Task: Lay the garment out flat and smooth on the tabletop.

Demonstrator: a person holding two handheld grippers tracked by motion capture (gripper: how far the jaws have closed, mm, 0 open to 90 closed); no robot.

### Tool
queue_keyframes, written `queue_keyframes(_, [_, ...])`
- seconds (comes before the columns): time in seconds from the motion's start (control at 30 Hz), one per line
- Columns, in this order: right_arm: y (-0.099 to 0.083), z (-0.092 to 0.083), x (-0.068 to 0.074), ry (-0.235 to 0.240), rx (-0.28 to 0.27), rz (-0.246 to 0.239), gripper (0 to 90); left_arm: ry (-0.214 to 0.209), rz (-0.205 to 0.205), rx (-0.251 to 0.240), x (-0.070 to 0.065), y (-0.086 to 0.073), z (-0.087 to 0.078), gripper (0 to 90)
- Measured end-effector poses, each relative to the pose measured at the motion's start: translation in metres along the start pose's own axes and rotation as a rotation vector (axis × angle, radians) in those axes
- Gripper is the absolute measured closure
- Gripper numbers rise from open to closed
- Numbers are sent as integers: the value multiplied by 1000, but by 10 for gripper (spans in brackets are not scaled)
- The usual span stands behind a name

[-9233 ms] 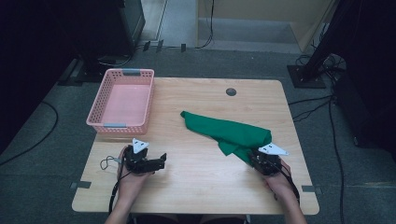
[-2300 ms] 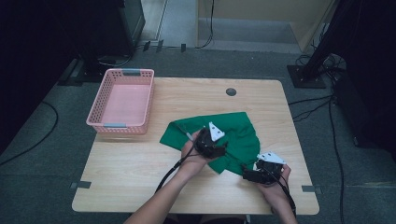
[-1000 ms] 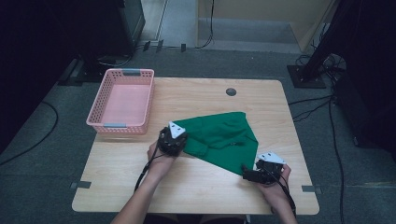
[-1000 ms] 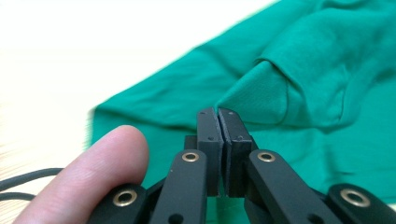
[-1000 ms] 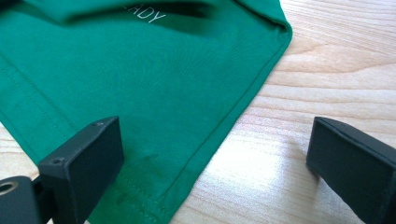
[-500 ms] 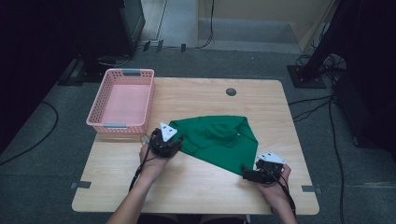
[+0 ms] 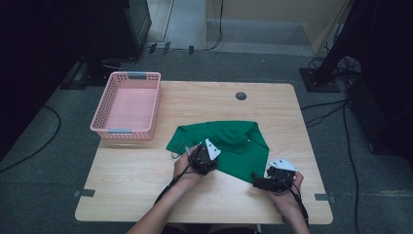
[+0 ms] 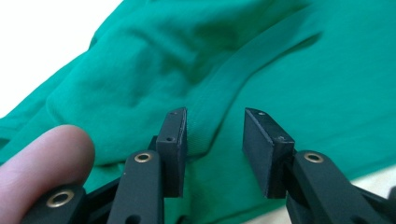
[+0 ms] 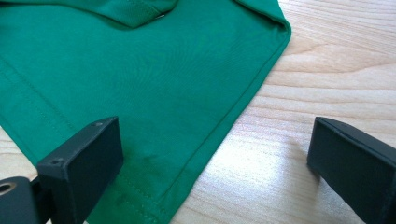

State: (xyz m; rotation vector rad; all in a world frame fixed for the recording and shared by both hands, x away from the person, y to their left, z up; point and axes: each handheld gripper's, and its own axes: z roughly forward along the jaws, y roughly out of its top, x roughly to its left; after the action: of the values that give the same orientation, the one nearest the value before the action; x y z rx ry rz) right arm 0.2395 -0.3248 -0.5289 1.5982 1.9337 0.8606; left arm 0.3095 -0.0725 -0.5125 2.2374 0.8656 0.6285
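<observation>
Left tongs (image 7: 200,157) are sitting low over my green shirt (image 7: 229,146), near its bottom left edge on the table (image 7: 146,180). In the left gripper view their two black jaws are standing a little apart, and they have just been opening. A soft fold of the shirt (image 8: 224,88) is lying between the jaws, but the pads are not squeezing it. My fingertip (image 8: 39,163) is showing beside the left jaw.

Right tongs (image 7: 263,183) are resting at the shirt's lower right corner, close to my side of the table. In the right gripper view their jaws are spread wide. One jaw is sitting over the green cloth (image 9: 140,84), and the other is sitting over the bare wood (image 9: 327,70). The stitched hem of the shirt is running between them, and nothing is being pinched.

The shirt is lying flat and spread out in the middle of the table, a bit to the right. A pink basket (image 7: 127,106) is sitting at the far left part of the table, well apart from the shirt. A small dark round hole (image 7: 240,96) is showing in the table top near the far edge.
</observation>
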Motion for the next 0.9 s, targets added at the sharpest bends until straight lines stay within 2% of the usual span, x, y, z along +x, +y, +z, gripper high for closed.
queue_keyframes(0.13, [0, 0, 0, 1, 0, -2, 35, 29, -24, -4, 4, 0, 3, 584])
queue_keyframes(0.2, [0, 0, 0, 1, 0, -2, 35, 59, -24, 9, 6, 0, 3, 555])
queue_keyframes(0.27, [0, 0, 0, 1, 0, -2, 35, 48, -31, 6, 9, -1, 4, 556])
queue_keyframes(0.3, [0, 0, 0, 1, 0, -2, 35, 53, -18, 4, 10, -2, 4, 584])
queue_keyframes(0.33, [0, 0, 0, 1, 0, -2, 35, 60, -4, 4, 11, -3, 4, 660])
queue_keyframes(0.4, [0, 0, 0, 1, 0, -2, 35, 52, -16, 7, 14, -3, 4, 758])
queue_keyframes(0.57, [0, 0, 0, 1, 0, -2, 35, -39, -120, -17, 27, -1, -2, 844])
queue_keyframes(0.67, [0, 0, 0, 1, 1, -1, 35, -102, -195, -51, 37, 1, -9, 854])
queue_keyframes(0.73, [0, 0, 0, 1, 0, -2, 35, -126, -233, -75, 43, 2, -14, 856])
queue_keyframes(0.77, [0, 0, 0, 0, 0, -1, 35, -126, -244, -78, 45, 2, -15, 856])
queue_keyframes(0.83, [0, -1, 1, -6, -3, -4, 41, -117, -240, -65, 47, 1, -13, 855])
queue_keyframes(0.9, [0, -1, 1, 4, -10, -13, 59, -132, -254, -56, 50, -1, -10, 854])
